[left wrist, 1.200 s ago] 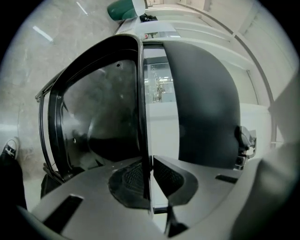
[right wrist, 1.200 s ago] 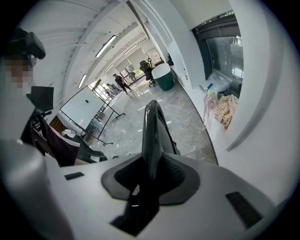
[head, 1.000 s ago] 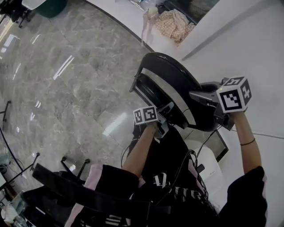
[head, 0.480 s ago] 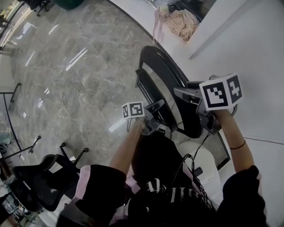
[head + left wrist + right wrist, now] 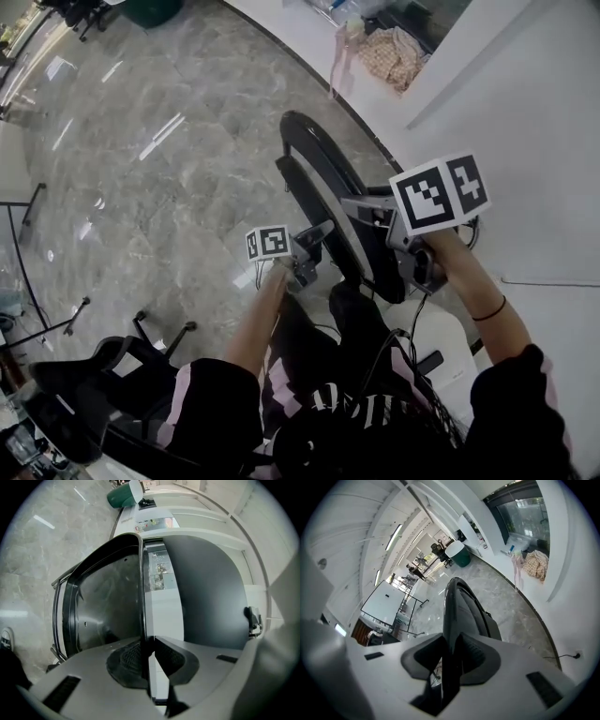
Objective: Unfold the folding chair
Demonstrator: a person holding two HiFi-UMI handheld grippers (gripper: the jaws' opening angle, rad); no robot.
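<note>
The black folding chair (image 5: 323, 183) stands folded on the marble floor, edge-on to me. In the head view my left gripper (image 5: 314, 236) holds its near thin edge from the left, and my right gripper (image 5: 364, 208) holds its upper right side. In the left gripper view the chair's thin rim (image 5: 140, 597) runs between the pads of the left gripper (image 5: 146, 644). These jaws have just been opening slightly, and the rim still lies against the left pad. In the right gripper view the right gripper (image 5: 451, 644) is shut on the chair's thicker black edge (image 5: 461, 604).
A curved white counter with a checked cloth (image 5: 394, 52) runs behind the chair. A white device with cables (image 5: 441, 352) sits by my legs. A black office chair (image 5: 84, 394) stands at the lower left. A green bin (image 5: 123, 496) and a whiteboard (image 5: 386, 604) stand farther off.
Both grippers and the chair have shifted left in the head view, and the chair now shows more edge-on. The black office chair has come fully into view at the lower left.
</note>
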